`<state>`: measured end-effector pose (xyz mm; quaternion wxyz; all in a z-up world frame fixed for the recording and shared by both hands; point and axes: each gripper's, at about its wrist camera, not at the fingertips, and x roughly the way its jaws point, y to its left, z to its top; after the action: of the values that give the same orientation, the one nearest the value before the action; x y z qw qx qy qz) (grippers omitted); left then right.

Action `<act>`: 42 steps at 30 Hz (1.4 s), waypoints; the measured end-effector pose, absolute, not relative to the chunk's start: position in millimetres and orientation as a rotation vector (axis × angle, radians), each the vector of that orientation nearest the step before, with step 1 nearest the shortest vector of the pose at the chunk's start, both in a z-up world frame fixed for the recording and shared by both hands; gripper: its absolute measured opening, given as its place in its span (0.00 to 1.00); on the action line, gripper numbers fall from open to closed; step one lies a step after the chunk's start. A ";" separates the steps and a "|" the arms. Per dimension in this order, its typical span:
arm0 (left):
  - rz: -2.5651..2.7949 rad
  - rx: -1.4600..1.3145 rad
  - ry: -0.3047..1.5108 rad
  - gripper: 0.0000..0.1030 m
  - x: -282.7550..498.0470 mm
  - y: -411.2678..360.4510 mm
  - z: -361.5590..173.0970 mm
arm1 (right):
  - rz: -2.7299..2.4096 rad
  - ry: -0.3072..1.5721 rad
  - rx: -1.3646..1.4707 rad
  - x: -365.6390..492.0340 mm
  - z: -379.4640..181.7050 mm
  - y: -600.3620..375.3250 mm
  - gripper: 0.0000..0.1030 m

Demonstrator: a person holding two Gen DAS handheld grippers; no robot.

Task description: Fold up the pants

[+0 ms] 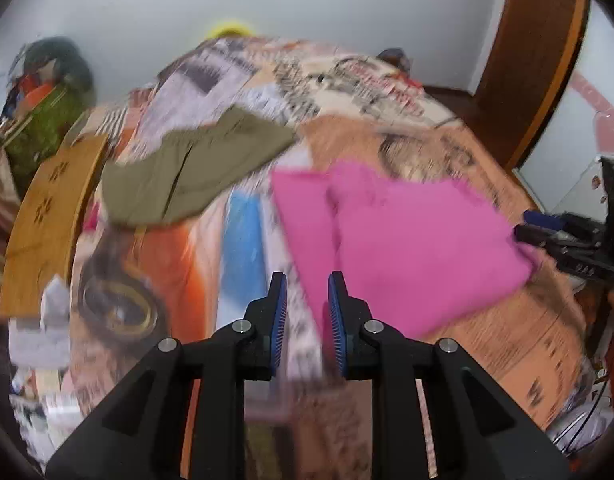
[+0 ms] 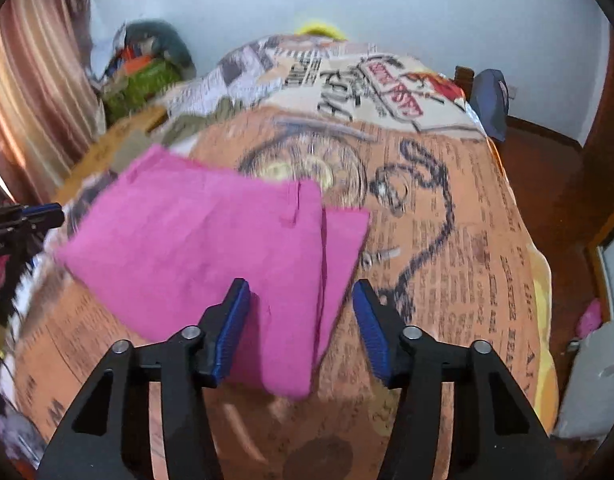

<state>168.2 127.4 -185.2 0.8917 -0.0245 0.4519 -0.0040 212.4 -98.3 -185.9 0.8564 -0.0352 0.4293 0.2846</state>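
Note:
Pink pants (image 1: 411, 240) lie folded into a flat rectangle on the printed bedspread (image 1: 387, 92); they also show in the right wrist view (image 2: 211, 240). My left gripper (image 1: 307, 284) is open and empty, hovering above the bed just left of the pants' near left edge. My right gripper (image 2: 301, 292) is open wide and empty, above the pants' near right corner. The right gripper also shows at the right edge of the left wrist view (image 1: 547, 228), and the left gripper at the left edge of the right wrist view (image 2: 31, 216).
Olive-green pants (image 1: 187, 172) lie on the bed's far left side, also seen in the right wrist view (image 2: 195, 124). A wooden board (image 1: 51, 216) stands at the left bed edge. A pile of bags (image 1: 47, 108) sits in the corner. A curtain (image 2: 31, 80) hangs left. A wooden door frame (image 1: 539, 64) stands right.

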 end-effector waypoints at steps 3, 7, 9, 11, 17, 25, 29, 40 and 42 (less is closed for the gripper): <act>-0.092 -0.084 0.931 0.20 193.8 116.9 -178.8 | 0.660 0.912 -0.032 222.0 -182.4 -84.9 0.37; -0.185 -0.089 0.958 0.20 224.0 95.5 -188.5 | 0.708 0.925 -0.060 231.9 -187.5 -60.4 0.36; -0.198 -0.063 0.986 0.20 238.7 85.9 -200.9 | 0.724 0.945 -0.082 237.2 -193.4 -51.0 0.36; -0.203 -0.060 1.011 0.20 247.7 82.0 -212.9 | 0.736 0.974 -0.107 242.3 -201.1 -44.3 0.36; -0.190 -0.005 1.039 0.20 262.3 76.9 -240.9 | 0.756 0.996 -0.152 245.9 -211.7 -40.6 0.33; -0.196 -0.007 1.024 0.20 239.7 86.8 -225.1 | 0.740 0.994 -0.164 230.8 -203.9 -58.8 0.35; -0.151 -0.005 1.024 0.20 211.1 102.6 -225.7 | 0.716 1.004 -0.128 219.3 -207.6 -83.2 0.35; -0.032 -0.043 1.048 0.20 153.1 129.8 -239.1 | 0.629 1.012 -0.086 191.7 -205.5 -119.0 0.35; -0.024 -0.046 1.052 0.20 148.1 132.1 -236.9 | 0.608 1.010 -0.100 190.6 -202.6 -122.0 0.36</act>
<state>148.1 132.1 -236.9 0.8645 -0.0220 0.5019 -0.0115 190.6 -122.0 -202.6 0.8300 -0.0473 0.4761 0.2868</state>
